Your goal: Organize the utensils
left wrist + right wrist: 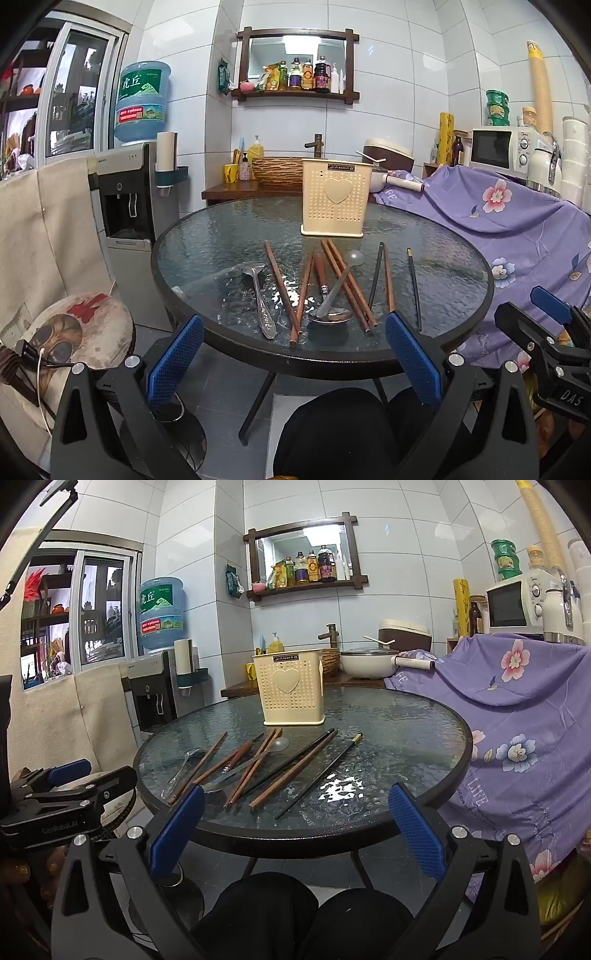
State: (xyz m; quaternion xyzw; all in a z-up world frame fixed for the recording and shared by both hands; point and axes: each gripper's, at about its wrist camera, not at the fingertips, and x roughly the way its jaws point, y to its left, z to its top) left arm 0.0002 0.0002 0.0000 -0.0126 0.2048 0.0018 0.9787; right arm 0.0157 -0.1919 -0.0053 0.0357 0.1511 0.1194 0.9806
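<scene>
A cream utensil holder (335,196) with a heart stands upright at the back of the round glass table (443,236); it also shows in the right wrist view (291,692). Several brown chopsticks (282,291), black chopsticks (413,288), a steel spoon (258,295) and a wood-handled spoon (325,295) lie loose in front of it. My left gripper (295,350) is open and empty at the table's near edge. My right gripper (295,823) is open and empty, also at the near edge, with the black chopstick (319,775) ahead.
A purple flowered cloth (517,221) covers furniture to the right. A water dispenser (129,206) stands to the left, a stool cushion (81,328) at near left. A sink counter with a pot (369,662) is behind the table. My knees (351,424) are below.
</scene>
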